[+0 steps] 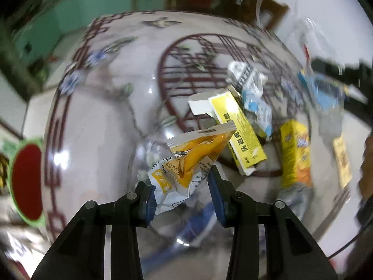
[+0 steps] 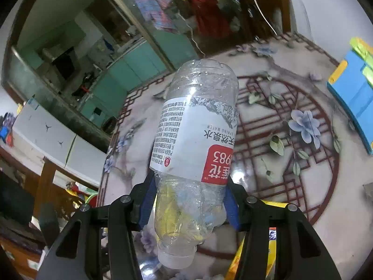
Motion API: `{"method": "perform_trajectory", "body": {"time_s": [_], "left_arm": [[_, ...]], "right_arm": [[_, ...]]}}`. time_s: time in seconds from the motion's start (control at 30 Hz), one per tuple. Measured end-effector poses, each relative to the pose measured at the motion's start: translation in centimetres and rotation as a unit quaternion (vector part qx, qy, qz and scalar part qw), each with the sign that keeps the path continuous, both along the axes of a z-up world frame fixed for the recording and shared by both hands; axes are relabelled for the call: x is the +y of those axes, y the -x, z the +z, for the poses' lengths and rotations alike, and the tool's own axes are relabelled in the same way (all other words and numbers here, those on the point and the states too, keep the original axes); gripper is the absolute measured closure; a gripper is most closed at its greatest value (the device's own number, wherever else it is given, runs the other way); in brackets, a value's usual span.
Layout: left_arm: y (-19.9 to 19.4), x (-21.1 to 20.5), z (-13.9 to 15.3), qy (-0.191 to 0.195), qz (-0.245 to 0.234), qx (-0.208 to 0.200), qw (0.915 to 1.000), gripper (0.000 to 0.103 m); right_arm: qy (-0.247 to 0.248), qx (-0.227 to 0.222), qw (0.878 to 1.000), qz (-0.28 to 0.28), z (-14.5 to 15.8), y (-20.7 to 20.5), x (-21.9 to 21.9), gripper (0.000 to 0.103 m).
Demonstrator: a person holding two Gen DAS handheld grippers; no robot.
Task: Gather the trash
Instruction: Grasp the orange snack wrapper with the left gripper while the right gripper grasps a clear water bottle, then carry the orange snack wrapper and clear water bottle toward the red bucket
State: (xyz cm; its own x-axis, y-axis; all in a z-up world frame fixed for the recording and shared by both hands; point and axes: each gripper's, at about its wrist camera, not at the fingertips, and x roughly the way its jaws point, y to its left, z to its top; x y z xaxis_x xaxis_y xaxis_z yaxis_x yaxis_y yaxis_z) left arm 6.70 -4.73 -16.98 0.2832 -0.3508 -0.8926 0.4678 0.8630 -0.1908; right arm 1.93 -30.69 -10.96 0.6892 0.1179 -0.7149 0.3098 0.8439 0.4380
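Observation:
A crumpled yellow and white snack wrapper (image 1: 186, 163) sits between the blue pads of my left gripper (image 1: 179, 179), which is shut on it just above the glass table top (image 1: 98, 121). Behind it lie a long yellow carton (image 1: 237, 128) with an open white flap, a blue and white wrapper (image 1: 255, 100) and a yellow-orange box (image 1: 296, 156). My right gripper (image 2: 190, 179) is shut on a clear empty water bottle (image 2: 195, 126) with a white and red label. The bottle hangs above the table, its cap toward the camera.
The table top (image 2: 303, 186) bears a dark red lattice circle and blue flowers. A blue and yellow plastic thing (image 2: 349, 93) stands at its far right. A red disc with a green rim (image 1: 25, 179) sits beyond the left edge. Yellow packaging (image 2: 272, 240) lies under my right gripper.

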Motion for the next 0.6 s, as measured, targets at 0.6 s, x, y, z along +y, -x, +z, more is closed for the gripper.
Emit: {"method": "perform_trajectory", "body": {"time_s": [0.6], "left_arm": [[-0.8,7.9,2.0,0.004,0.064,-0.034,0.9974,0.064]], "right_arm": [[0.065,-0.005,0.995,0.077,1.5,-1.3,10.6,0.053]]}}
